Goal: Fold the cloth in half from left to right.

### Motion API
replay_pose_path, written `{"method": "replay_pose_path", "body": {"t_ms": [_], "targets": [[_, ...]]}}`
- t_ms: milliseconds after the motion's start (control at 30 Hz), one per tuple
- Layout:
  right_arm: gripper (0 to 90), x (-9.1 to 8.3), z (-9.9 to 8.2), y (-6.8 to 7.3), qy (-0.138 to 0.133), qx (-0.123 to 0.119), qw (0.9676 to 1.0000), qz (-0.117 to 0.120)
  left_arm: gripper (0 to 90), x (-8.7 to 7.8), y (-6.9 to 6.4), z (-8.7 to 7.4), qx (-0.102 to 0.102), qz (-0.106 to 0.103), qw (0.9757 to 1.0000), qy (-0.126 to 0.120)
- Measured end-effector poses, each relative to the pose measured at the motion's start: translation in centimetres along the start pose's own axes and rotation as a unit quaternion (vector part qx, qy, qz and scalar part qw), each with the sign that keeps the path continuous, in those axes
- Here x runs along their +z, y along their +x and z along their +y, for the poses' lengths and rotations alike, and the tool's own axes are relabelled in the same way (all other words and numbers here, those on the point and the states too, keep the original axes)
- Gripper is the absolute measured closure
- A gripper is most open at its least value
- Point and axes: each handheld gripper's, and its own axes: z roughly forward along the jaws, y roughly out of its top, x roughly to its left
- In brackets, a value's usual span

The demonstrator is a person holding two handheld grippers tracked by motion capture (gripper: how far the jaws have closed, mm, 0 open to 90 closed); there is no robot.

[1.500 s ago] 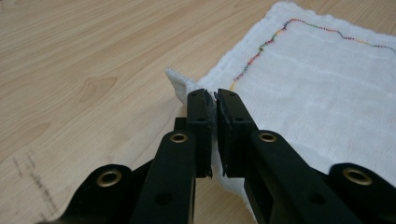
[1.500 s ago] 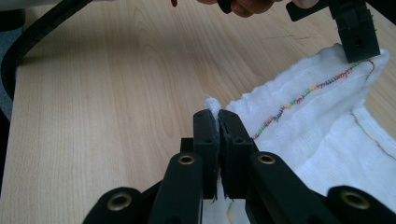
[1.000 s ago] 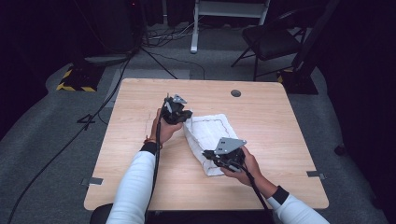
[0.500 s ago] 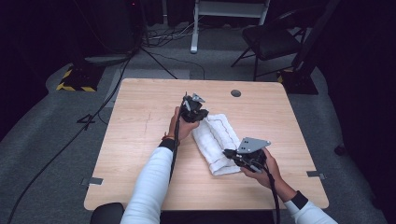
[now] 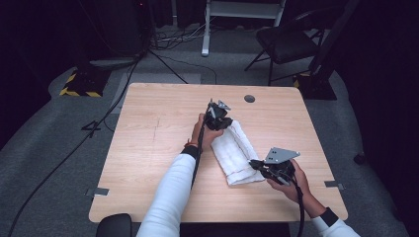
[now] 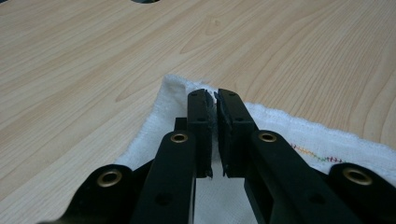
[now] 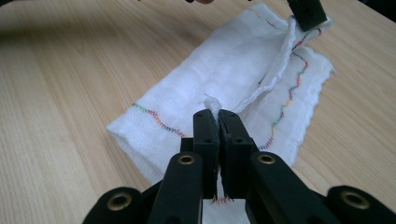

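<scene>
A white cloth (image 5: 236, 153) lies folded into a long strip on the wooden table (image 5: 148, 148), running slantwise from near the table's middle toward its near right part; the round grommet hole (image 5: 249, 98) in the tabletop sits just beyond the cloth's far end.

The left gripper (image 5: 218, 117) is at the cloth's far end, held in the person's left hand (image 5: 205, 132); in the left gripper view its jaws are pressed together on a corner of the cloth (image 6: 187, 91), with a thin edge of white fabric pinched between the pads and a line of coloured stitching (image 6: 313, 153) showing on the cloth to one side.

The right gripper (image 5: 258, 164) is at the cloth's near end, held in the right hand (image 5: 291, 180), its grey three-cornered plate (image 5: 280, 155) on top; in the right gripper view its jaws are likewise clamped on the cloth (image 7: 224, 74), a small tuft of fabric poking out above the tips; beyond them the cloth stretches away, its upper layer folded over along a raised edge, wavy coloured stitching (image 7: 289, 93) running along the lower layer; the other gripper's black jaw tip (image 7: 307, 13) grips the far corner.
</scene>
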Motion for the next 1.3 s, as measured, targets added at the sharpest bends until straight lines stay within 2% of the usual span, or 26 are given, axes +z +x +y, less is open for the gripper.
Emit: {"method": "replay_pose_path", "body": {"t_ms": [200, 367, 533, 567, 600, 700, 767, 833, 867, 967, 1033, 1133, 1167, 1300], "targets": [[86.6, -0.5, -1.2, -0.5, 0.012, 0.009, 0.9999, -0.005, 84.0, 1.3, -0.9, 0.7, 0.003, -0.009, 0.9999, 0.005], [86.3, -0.6, -2.0, -0.7, 0.024, 0.015, 0.9996, -0.007, 82.8, 2.4, -1.6, 0.9, 0.008, -0.003, 0.9999, 0.013], [84.6, -0.5, -3.0, -1.0, 0.039, 0.024, 0.9989, -0.008, 75.7, 3.1, -2.2, 0.9, 0.011, 0.004, 0.9998, 0.019], [83.2, -0.4, -3.3, -1.0, 0.043, 0.025, 0.9987, -0.010, 73.3, 3.1, -2.3, 0.8, 0.014, 0.004, 0.9997, 0.021], [77.4, -0.4, -3.6, -1.1, 0.050, 0.030, 0.9982, -0.013, 67.6, 3.0, -2.3, 0.8, 0.012, 0.006, 0.9997, 0.020], [72.2, -0.3, -4.3, -1.3, 0.057, 0.042, 0.9974, -0.012, 55.0, 2.1, -2.4, 0.5, 0.011, 0.007, 0.9999, 0.010], [62.4, -0.4, -4.7, -1.4, 0.062, 0.049, 0.9968, -0.015, 43.3, 1.5, -2.4, 0.5, 0.010, 0.007, 0.9999, 0.006], [57.7, -0.6, -5.0, -1.6, 0.061, 0.057, 0.9964, -0.010, 28.3, 0.7, -2.5, 0.5, 0.009, 0.013, 0.9998, 0.010], [54.8, -0.6, -5.0, -1.6, 0.062, 0.059, 0.9963, -0.010, 25.9, 0.2, -2.5, 0.5, 0.007, 0.012, 0.9999, 0.004], [46.1, -1.1, -5.0, -1.9, 0.055, 0.067, 0.9962, -0.012, 20.6, -1.5, -2.4, 0.2, 0.009, 0.011, 0.9999, -0.005], [43.9, -1.4, -4.9, -2.1, 0.047, 0.068, 0.9964, -0.018, 18.9, -2.5, -2.6, -0.1, 0.021, 0.010, 0.9997, -0.005], [42.6, -1.9, -4.7, -2.6, 0.032, 0.070, 0.9966, -0.028, 18.9, -3.8, -3.7, -1.1, 0.048, 0.002, 0.9988, -0.005], [42.8, -1.9, -4.7, -2.8, 0.030, 0.068, 0.9967, -0.031, 18.9, -4.2, -4.3, -1.6, 0.059, -0.009, 0.9982, 0.003], [43.3, -1.2, -4.7, -3.6, 0.039, 0.059, 0.9968, -0.037, 19.3, -5.0, -6.3, -3.3, 0.086, -0.030, 0.9957, 0.016]]}}
